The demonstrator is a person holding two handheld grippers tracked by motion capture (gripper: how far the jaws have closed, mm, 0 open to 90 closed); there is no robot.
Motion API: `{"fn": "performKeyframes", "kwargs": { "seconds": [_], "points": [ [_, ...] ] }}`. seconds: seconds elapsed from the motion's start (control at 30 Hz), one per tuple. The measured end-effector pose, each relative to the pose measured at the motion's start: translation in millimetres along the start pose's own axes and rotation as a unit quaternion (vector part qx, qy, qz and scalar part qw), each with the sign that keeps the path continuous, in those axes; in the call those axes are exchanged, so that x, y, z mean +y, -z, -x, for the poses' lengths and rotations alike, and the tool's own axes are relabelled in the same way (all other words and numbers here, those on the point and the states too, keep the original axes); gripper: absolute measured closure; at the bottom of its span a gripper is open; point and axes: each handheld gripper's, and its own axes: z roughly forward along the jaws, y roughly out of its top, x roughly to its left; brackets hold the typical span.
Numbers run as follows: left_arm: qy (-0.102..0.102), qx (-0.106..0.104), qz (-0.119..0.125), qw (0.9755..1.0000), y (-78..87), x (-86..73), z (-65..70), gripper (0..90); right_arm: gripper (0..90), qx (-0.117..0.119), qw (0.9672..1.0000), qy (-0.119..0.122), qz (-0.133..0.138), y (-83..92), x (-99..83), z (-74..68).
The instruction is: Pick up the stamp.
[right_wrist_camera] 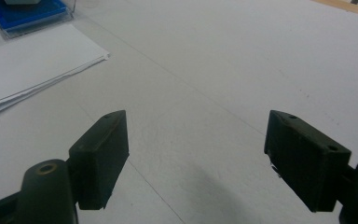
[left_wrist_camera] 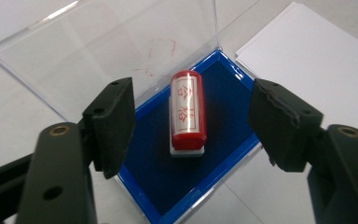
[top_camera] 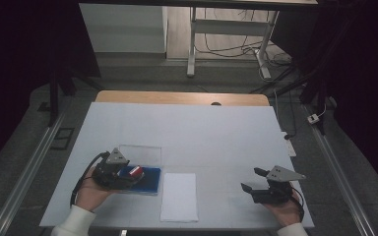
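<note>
L tool (left_wrist_camera: 191, 126) spread, jaws either side of red stamp (left_wrist_camera: 188, 112), not touching | stamp upright on blue pad (left_wrist_camera: 223, 135) in open clear case | R tool (right_wrist_camera: 196, 158) spread over bare desk (right_wrist_camera: 242, 60), apart from paper (right_wrist_camera: 28, 60)

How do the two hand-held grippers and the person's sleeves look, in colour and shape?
Both the left gripper and the right gripper are black, each with two blocky jaws and a grey three-cornered plate on top. The jaw arms carry small brass-coloured rivets. A black cable trails from the left one. The sleeves are white.
</note>
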Motion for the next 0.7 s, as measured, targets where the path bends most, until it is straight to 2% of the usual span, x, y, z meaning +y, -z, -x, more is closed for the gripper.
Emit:
{"fn": "performKeyframes", "kwargs": {
  "seconds": [0.3, 0.47, 0.7],
  "points": [
    [-0.003, -0.002, -0.009, 1.0000, -9.2, 0.3, 0.0, 47.9, 22.1, 0.001, 1.0000, 0.000, -0.003, -0.4, -1.1, 0.4],
    [-0.002, -0.005, -0.012, 0.9999, -12.7, 0.1, -0.8, 51.4, 22.4, -0.001, 1.0000, 0.001, -0.007, 0.3, -1.5, 1.1],
    [-0.007, -0.004, -0.014, 0.9999, -16.4, 0.4, -1.4, 60.9, 22.7, 0.001, 1.0000, -0.004, -0.001, 0.6, -2.5, 1.6]
  ]
}}
